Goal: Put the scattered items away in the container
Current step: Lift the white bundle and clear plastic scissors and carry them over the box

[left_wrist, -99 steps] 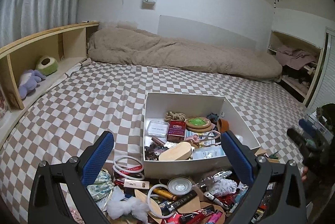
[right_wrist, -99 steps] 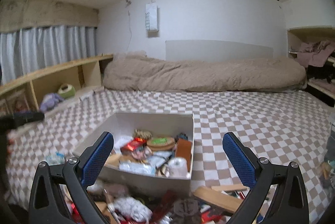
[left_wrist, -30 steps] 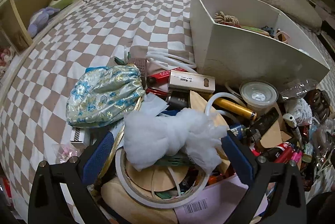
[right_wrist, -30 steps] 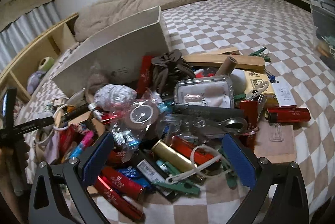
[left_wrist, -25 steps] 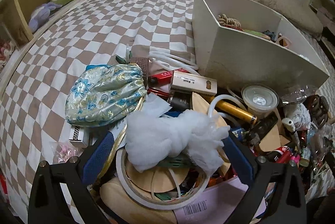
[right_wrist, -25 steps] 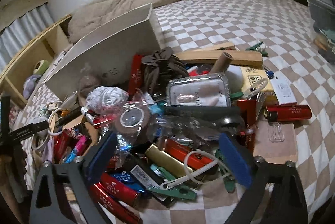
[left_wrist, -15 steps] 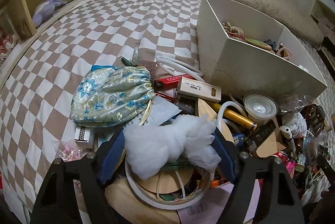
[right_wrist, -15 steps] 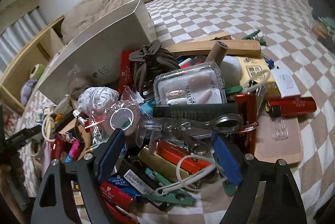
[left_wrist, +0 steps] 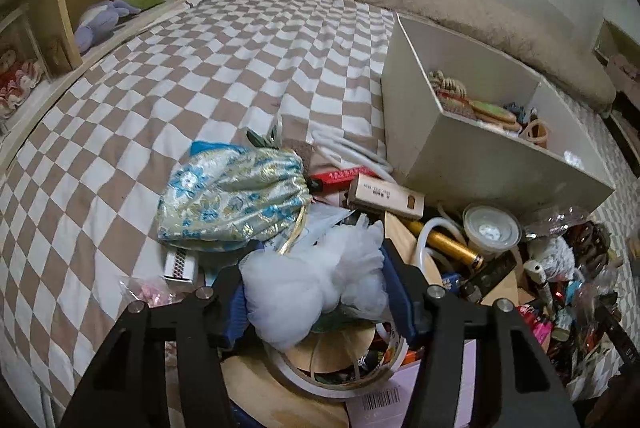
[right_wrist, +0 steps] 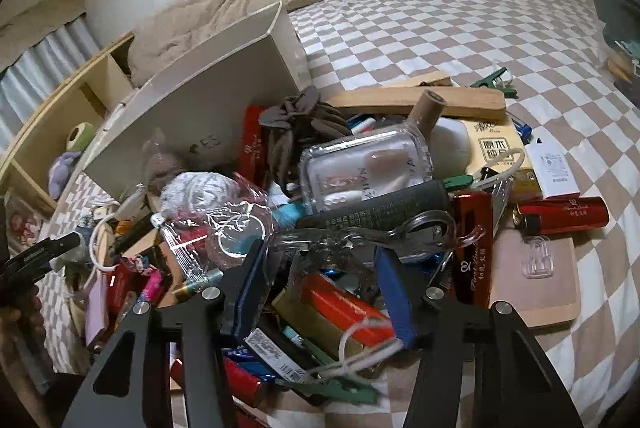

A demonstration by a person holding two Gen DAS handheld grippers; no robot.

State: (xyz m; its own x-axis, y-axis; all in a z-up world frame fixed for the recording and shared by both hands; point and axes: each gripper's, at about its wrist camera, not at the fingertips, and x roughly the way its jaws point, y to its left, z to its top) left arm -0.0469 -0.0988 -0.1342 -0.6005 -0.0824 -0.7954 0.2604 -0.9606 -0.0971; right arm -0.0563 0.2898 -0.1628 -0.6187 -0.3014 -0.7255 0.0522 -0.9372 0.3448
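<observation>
My left gripper point(left_wrist: 320, 280) is shut on a white cotton wad point(left_wrist: 316, 284) at the near edge of a pile of scattered items. The white box point(left_wrist: 472, 163) stands behind the pile to the right, with several items inside. In the right wrist view my right gripper point(right_wrist: 320, 268) has its blue pads closed around a clear plastic clip point(right_wrist: 360, 240) lying on top of the pile; the box point(right_wrist: 200, 107) shows at the upper left.
A blue-gold brocade pouch point(left_wrist: 236, 195), tape ring point(left_wrist: 332, 376), gold tube point(left_wrist: 444, 244) and lidded cup point(left_wrist: 490, 230) lie near the left gripper. A clear case point(right_wrist: 368, 167), brown scrunchie point(right_wrist: 304, 123), red tubes point(right_wrist: 560, 216) and wooden boards point(right_wrist: 536, 276) surround the right. Checkered bedding, shelf at left.
Both grippers dropped from above the box into the pile and closed: the left onto the cotton wad, the right around the clear clip.
</observation>
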